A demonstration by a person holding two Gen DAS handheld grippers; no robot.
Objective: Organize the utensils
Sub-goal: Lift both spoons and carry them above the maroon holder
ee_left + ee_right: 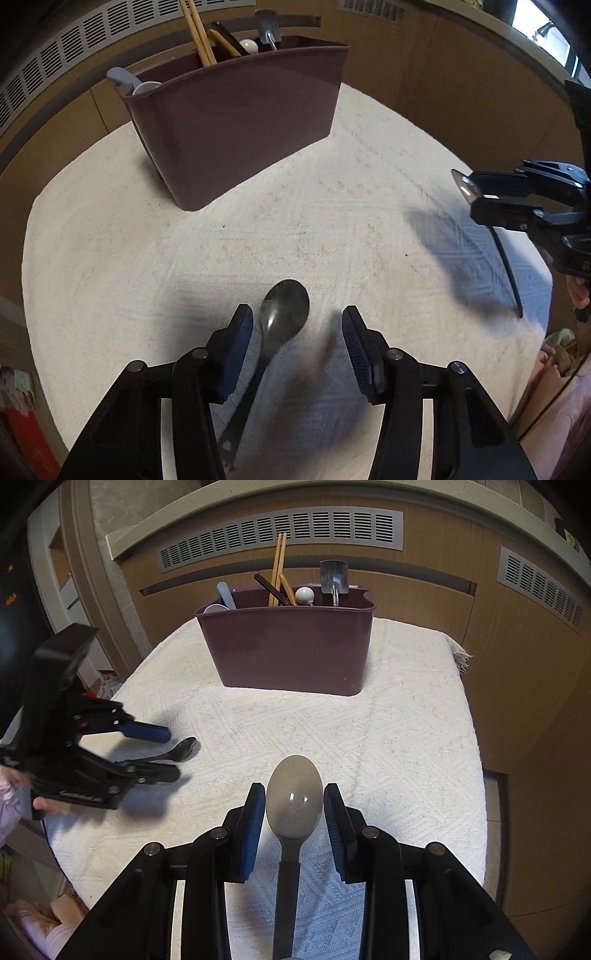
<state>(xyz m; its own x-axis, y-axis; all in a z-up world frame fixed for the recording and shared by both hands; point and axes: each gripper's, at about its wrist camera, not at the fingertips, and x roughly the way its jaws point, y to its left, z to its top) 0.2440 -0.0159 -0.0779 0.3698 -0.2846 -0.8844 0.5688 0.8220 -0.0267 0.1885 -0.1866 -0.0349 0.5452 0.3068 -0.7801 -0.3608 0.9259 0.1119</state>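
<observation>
Maroon bin [291, 650]: I see it at the table's [406, 716] far end, holding utensils.
Left gripper [297, 332]: my jaws gape around a dark spoon [284, 314] lying flat.
Right gripper [294, 805]: my jaws clamp a grey spoon [293, 797], lifted.

Soft, dim indoor light; window [550, 35] glare upper right. Blurred shadows fall on the white cloth [332, 221]. Fisheye bends the edges, corners dark.

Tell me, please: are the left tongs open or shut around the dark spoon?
Open. In the left wrist view the left tongs stand wide apart, and the dark spoon lies on the white cloth between them, ungripped.
</observation>
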